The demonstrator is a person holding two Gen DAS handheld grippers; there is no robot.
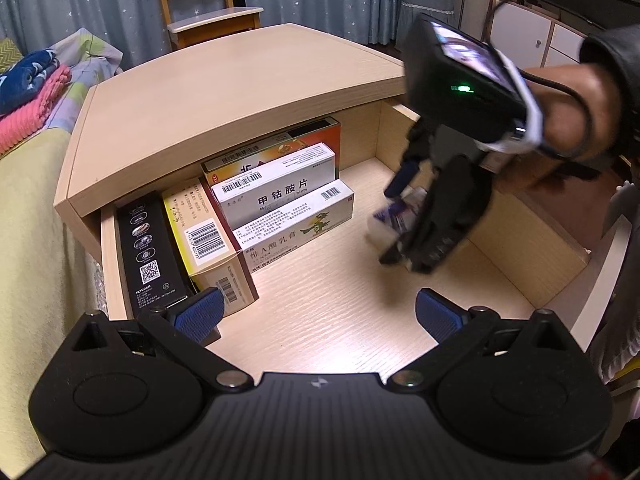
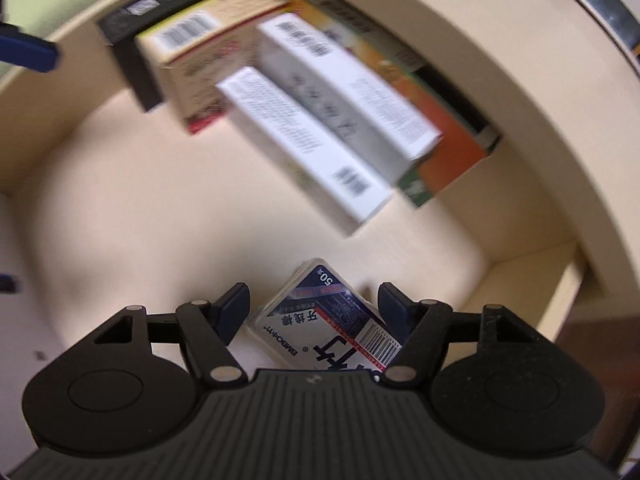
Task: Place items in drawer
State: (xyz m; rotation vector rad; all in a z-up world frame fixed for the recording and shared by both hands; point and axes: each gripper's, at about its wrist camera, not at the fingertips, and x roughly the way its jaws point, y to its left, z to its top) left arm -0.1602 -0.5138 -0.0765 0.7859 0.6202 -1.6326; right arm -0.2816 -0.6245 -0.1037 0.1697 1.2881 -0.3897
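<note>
Floss-pick case point(image 2: 320, 320), long axis drawer-backward

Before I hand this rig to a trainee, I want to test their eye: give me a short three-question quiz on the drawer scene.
1. True or false: the left gripper holds a box.
2. What sits between the right gripper's jaws? A) floss pick case B) black box C) nothing
3. Fill in: the boxes are packed at the drawer's ____ side, seen from the left wrist.

Key: 1 false, it is open and empty. 2 A. 3 left.
</note>
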